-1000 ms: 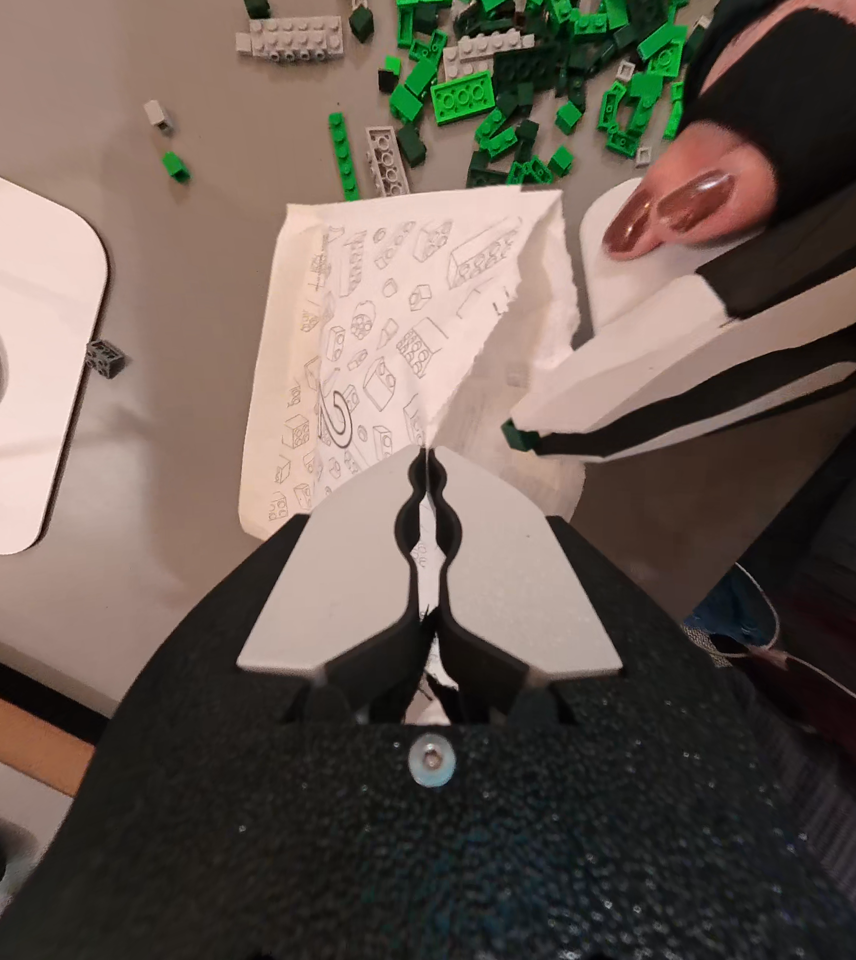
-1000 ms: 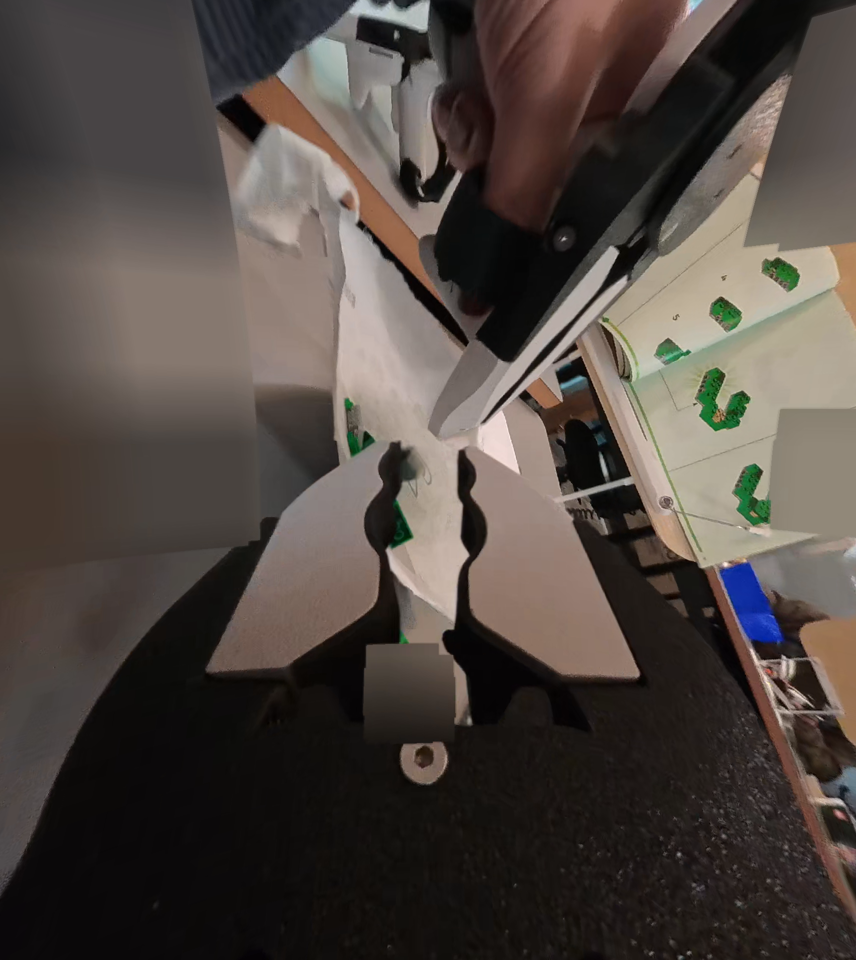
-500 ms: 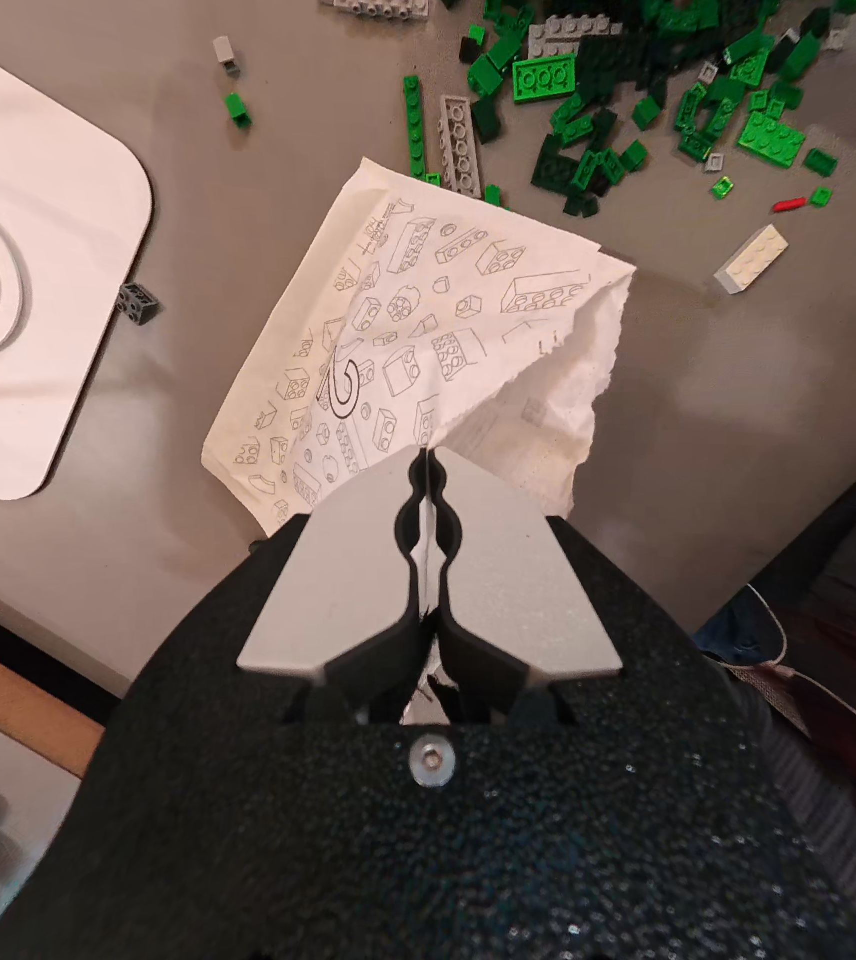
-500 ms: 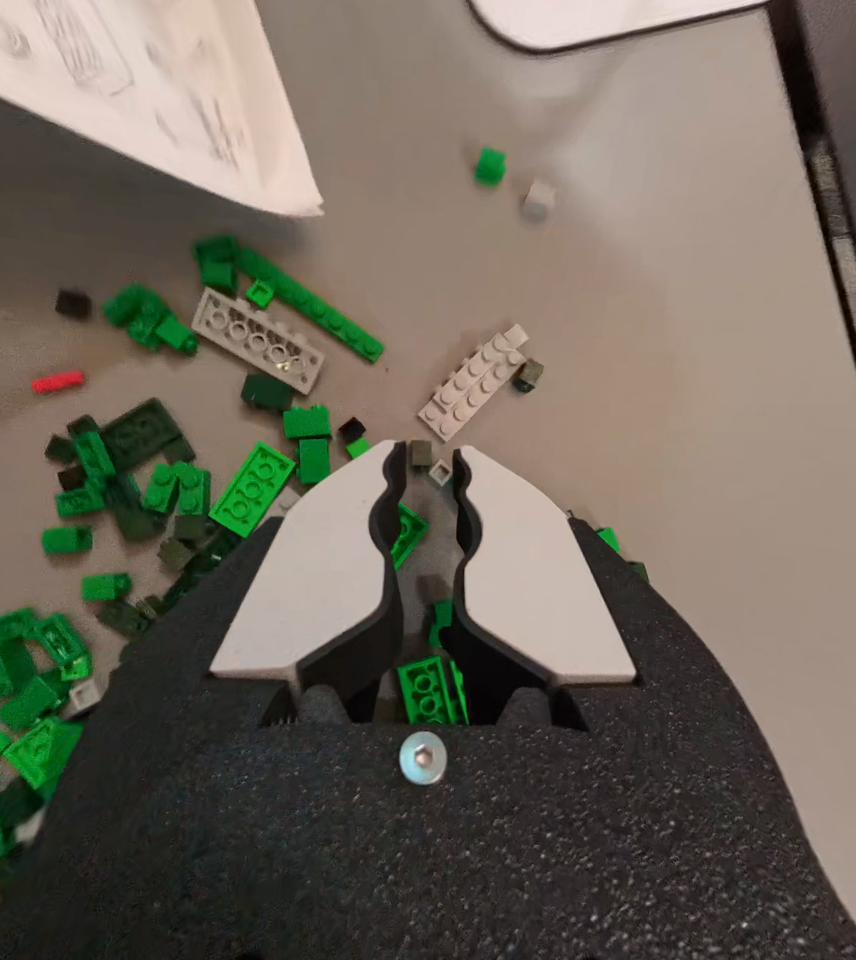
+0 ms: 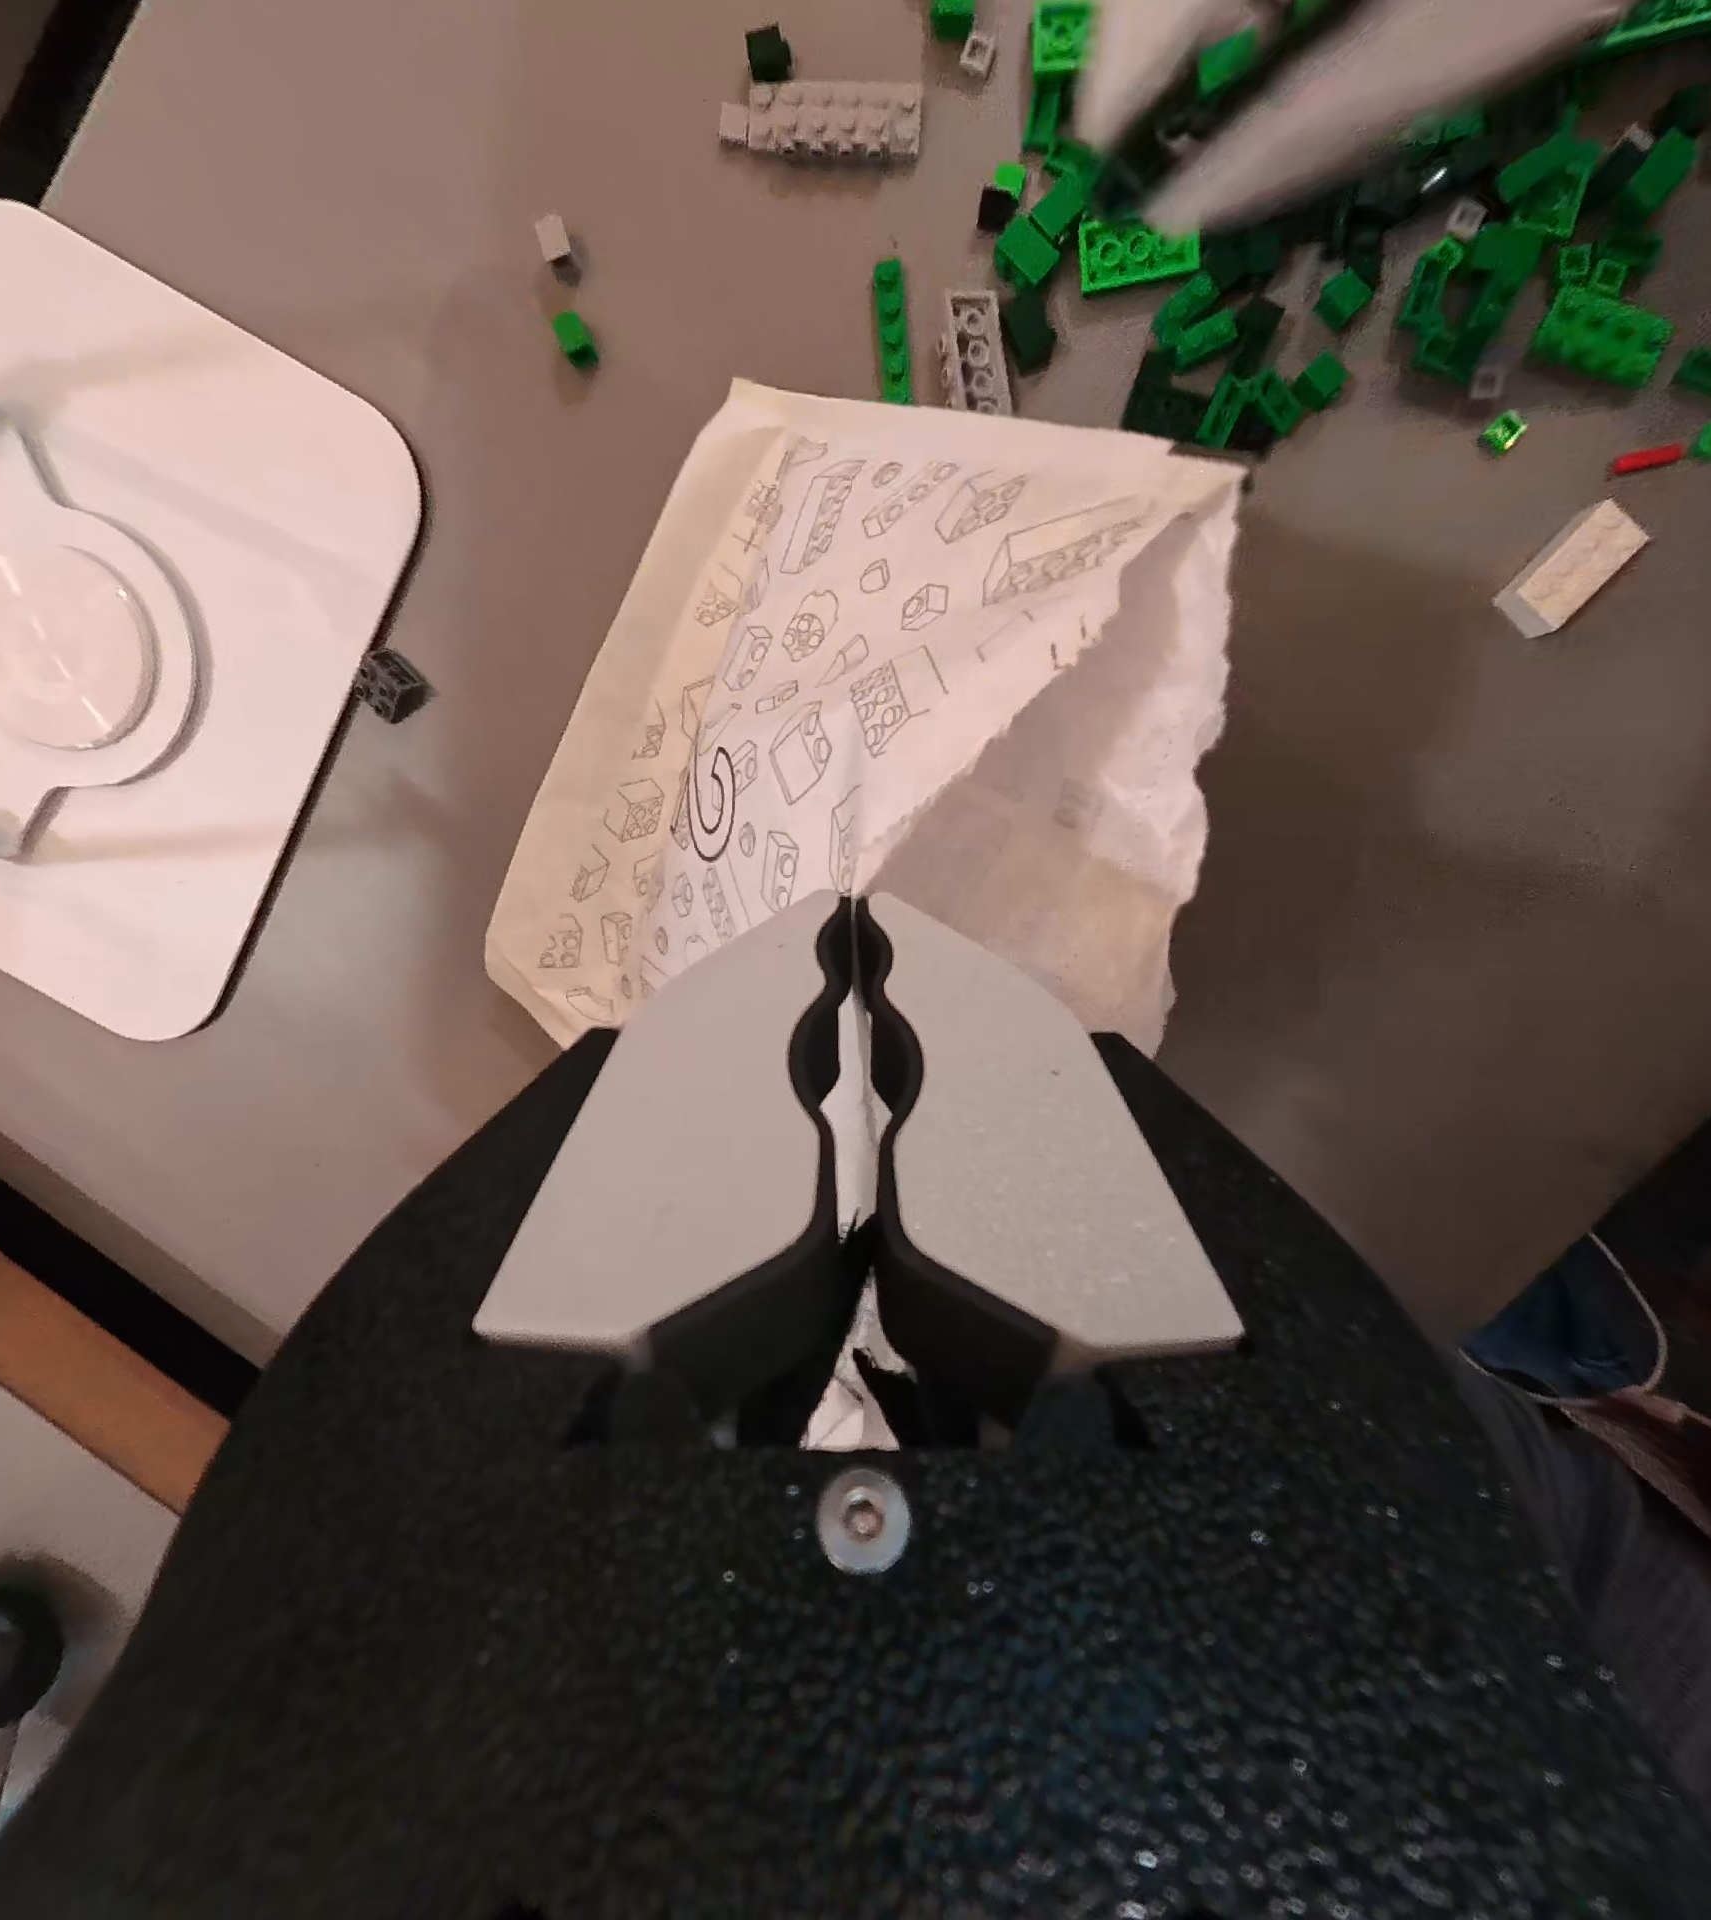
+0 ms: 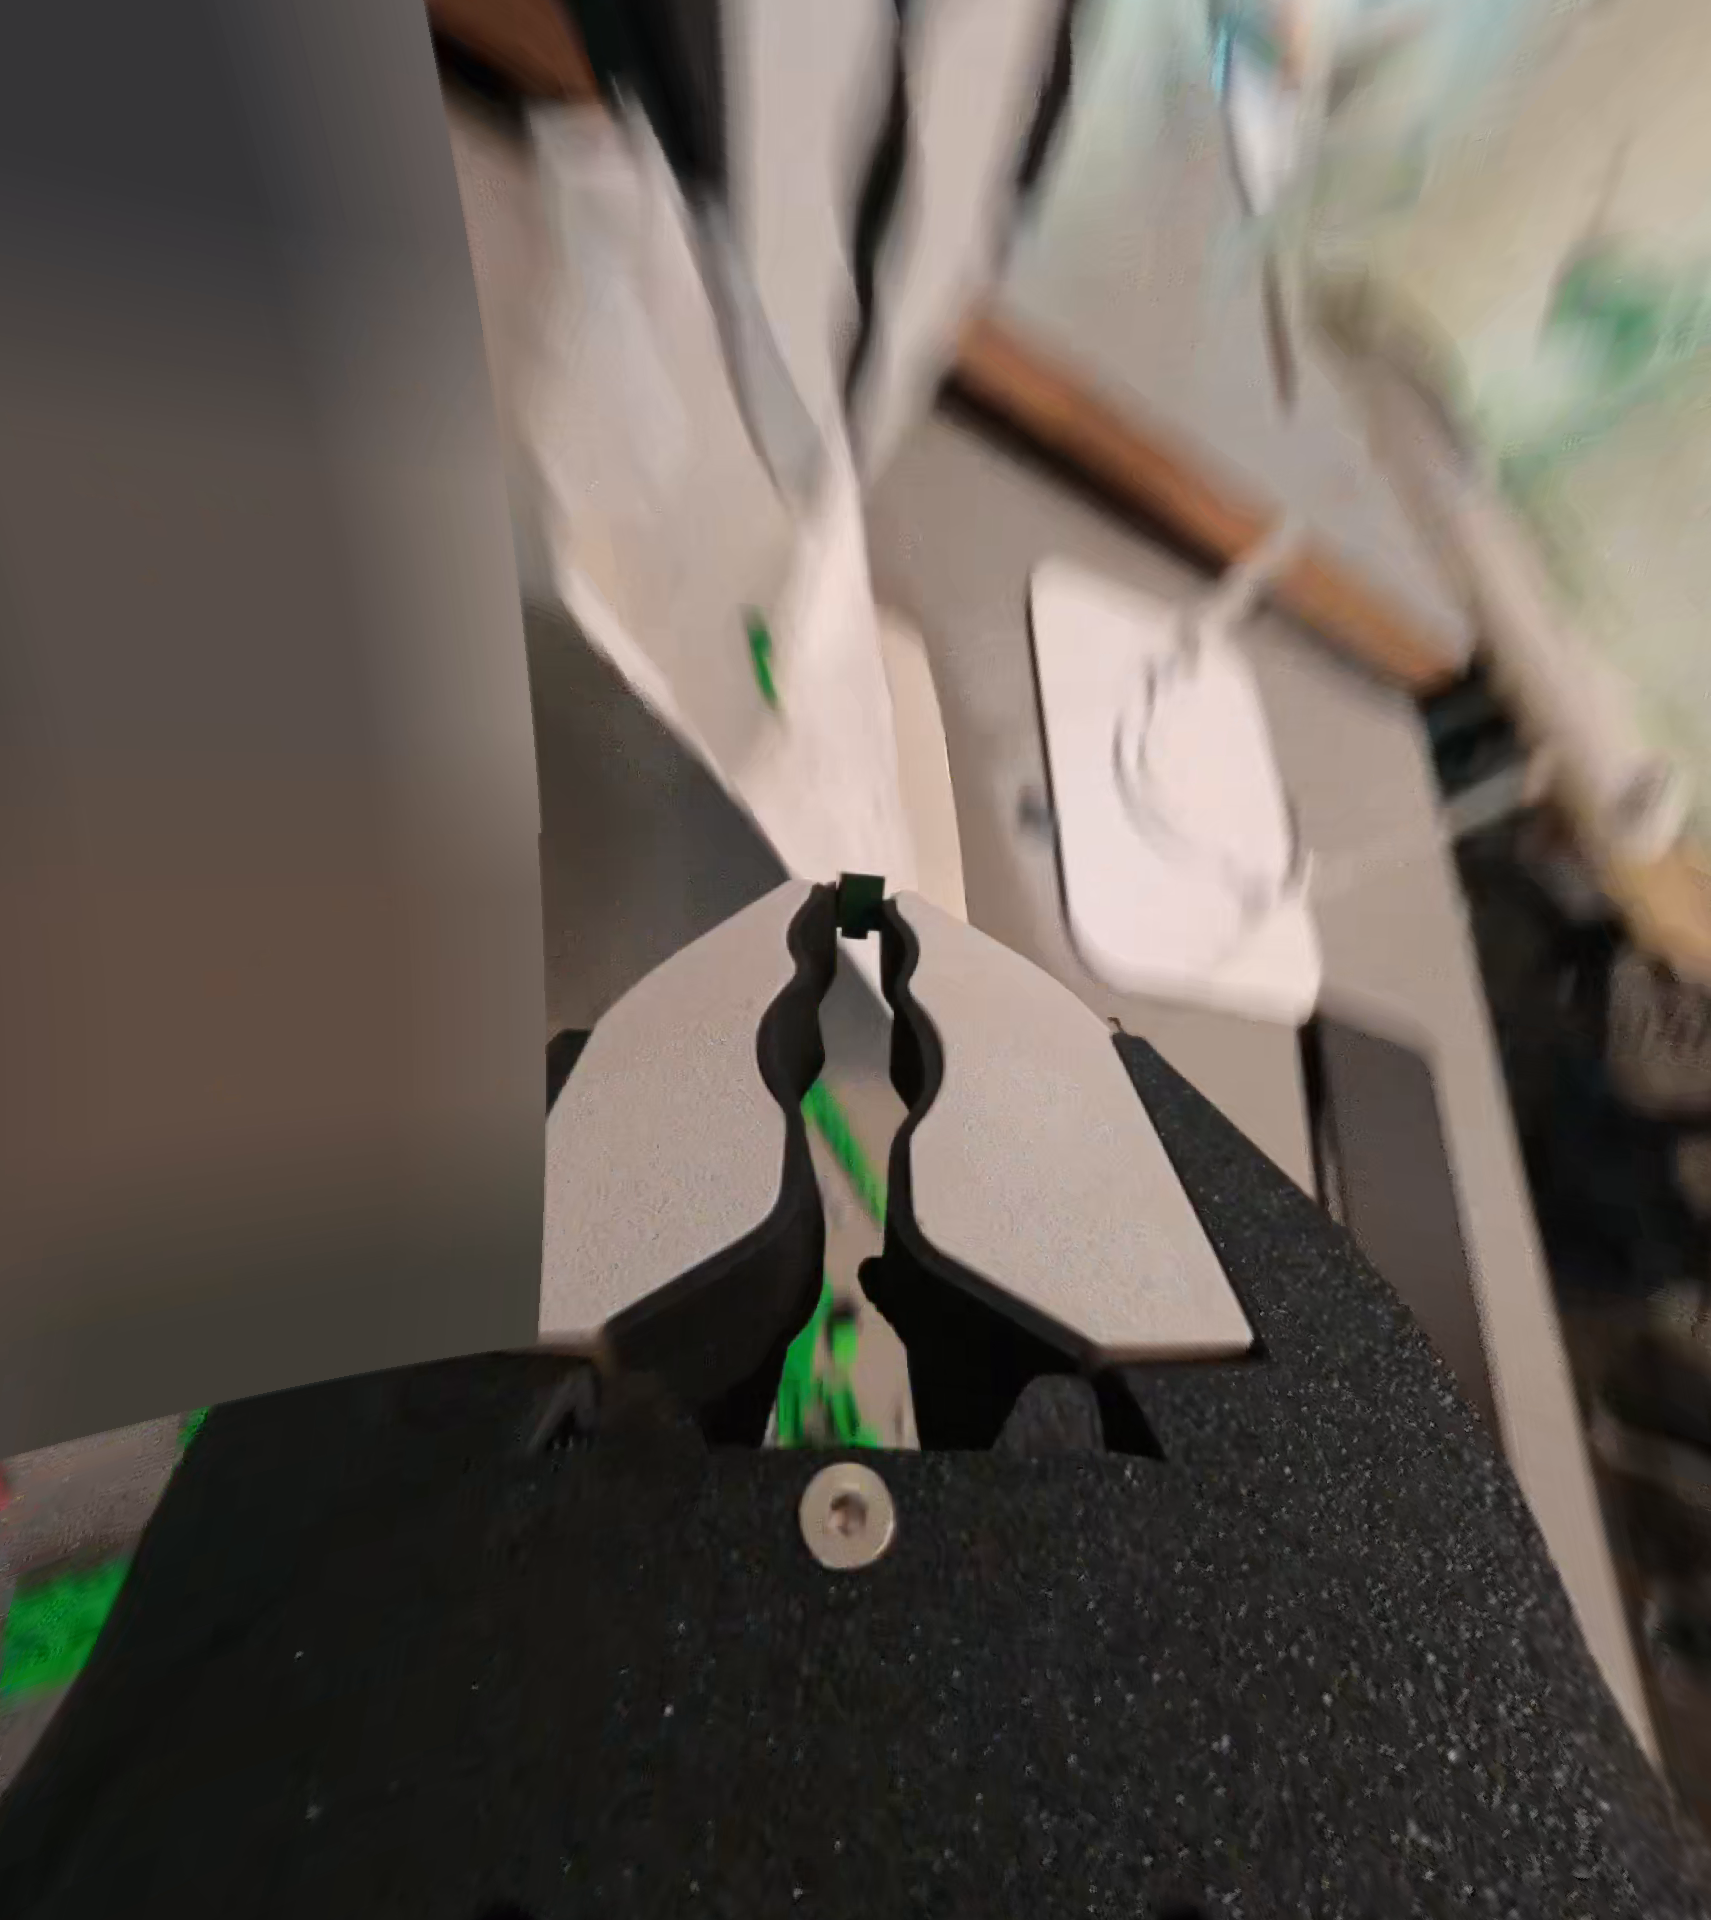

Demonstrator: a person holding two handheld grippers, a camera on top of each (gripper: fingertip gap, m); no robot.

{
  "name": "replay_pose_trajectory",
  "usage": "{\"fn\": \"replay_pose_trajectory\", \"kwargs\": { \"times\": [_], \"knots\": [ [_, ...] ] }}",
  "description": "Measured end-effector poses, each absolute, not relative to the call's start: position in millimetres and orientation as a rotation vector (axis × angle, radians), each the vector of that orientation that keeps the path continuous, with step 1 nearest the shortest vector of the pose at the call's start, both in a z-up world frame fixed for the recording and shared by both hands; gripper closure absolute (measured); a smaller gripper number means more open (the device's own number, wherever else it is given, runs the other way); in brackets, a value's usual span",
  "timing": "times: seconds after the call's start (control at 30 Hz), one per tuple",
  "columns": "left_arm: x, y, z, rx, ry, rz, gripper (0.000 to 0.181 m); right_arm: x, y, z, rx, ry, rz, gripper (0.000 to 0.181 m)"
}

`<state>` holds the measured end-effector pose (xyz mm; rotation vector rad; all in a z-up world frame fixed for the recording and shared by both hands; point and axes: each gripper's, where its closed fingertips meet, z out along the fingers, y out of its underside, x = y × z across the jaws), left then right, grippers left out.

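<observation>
Presently, my left tool (image 5: 853,914) is clamped on the near edge of a torn paper bag (image 5: 830,665), which hangs open above the grey table (image 5: 1453,831). My right tool (image 6: 859,902) pinches a small dark green brick (image 6: 859,900) at the very tips of its fingers, with the bag near and ahead of it.

Risks, in my judgement: the brick is held by a sliver only, so a jolt or slight slackening could drop it onto the table. The bag mouth is ragged and limp on its right side; a brick arriving off-centre could glance off the paper or tear it further. The thin grip on the paper could also slip.

Limits of observation: the right wrist view is heavily smeared, so the bag, the white plate (image 6: 1173,790) and the far background are vague shapes. In the left wrist view the right tool is only a blur over the brick pile (image 5: 1350,260) at far right. The bag's inside is not visible.
</observation>
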<state>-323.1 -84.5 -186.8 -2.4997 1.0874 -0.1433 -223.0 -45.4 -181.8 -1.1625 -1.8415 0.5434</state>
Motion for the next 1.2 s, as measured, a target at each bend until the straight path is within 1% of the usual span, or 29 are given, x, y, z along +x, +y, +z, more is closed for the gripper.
{"fn": "replay_pose_trajectory", "kwargs": {
  "times": [0.07, 0.13, 0.23, 0.3, 0.53, 0.57, 0.63, 0.7, 0.87, 0.93, 1.0, 1.1, 1.2],
  "knots": [
    [-320.0, -81.5, -186.4, -2.484, 1.088, -0.166, 0.181, -245.2, -93.2, -144.5, -0.951, -1.811, 0.628, 0.174],
    [-317.6, -77.7, -187.3, -2.475, 1.096, -0.168, 0.181, -263.8, -120.9, -134.0, -0.845, -1.827, 0.517, 0.174],
    [-316.0, -76.3, -189.4, -2.473, 1.122, -0.140, 0.181, -281.7, -124.1, -148.2, -0.736, -1.894, 0.110, 0.173],
    [-313.3, -77.2, -188.7, -2.461, 1.142, -0.136, 0.181, -288.6, -118.2, -158.8, -0.704, -1.912, -0.038, 0.173],
    [-305.9, -81.0, -184.2, -2.420, 1.195, -0.145, 0.181, -296.6, -106.4, -174.3, -0.695, -1.919, -0.164, 0.173],
    [-306.0, -81.1, -184.5, -2.421, 1.198, -0.142, 0.181, -297.2, -106.2, -175.7, -0.711, -1.920, -0.152, 0.173],
    [-307.1, -81.0, -185.6, -2.426, 1.202, -0.134, 0.181, -296.5, -104.7, -179.7, -0.761, -1.928, -0.131, 0.158],
    [-308.7, -80.5, -187.0, -2.434, 1.203, -0.126, 0.181, -294.2, -105.0, -182.3, -0.812, -1.932, -0.089, 0.151],
    [-318.2, -76.2, -184.5, -2.419, 1.180, -0.069, 0.181, -277.8, -111.3, -169.8, -0.900, -1.868, 0.114, 0.151],
    [-327.2, -75.5, -181.9, -2.424, 1.131, -0.065, 0.181, -257.8, -96.5, -159.2, -1.008, -1.774, 0.184, 0.151],
    [-337.7, -74.8, -180.0, -2.435, 1.077, -0.061, 0.181, -224.5, -64.9, -157.1, -1.170, -1.661, 0.147, 0.151],
    [-348.4, -73.7, -178.0, -2.440, 1.027, -0.053, 0.181, -164.8, -25.3, -185.4, -1.428, -1.611, 0.021, 0.151],
    [-350.4, -73.2, -177.9, -2.439, 1.023, -0.052, 0.181, -135.3, -21.4, -221.4, -1.595, -1.637, 0.123, 0.151]
  ]
}}
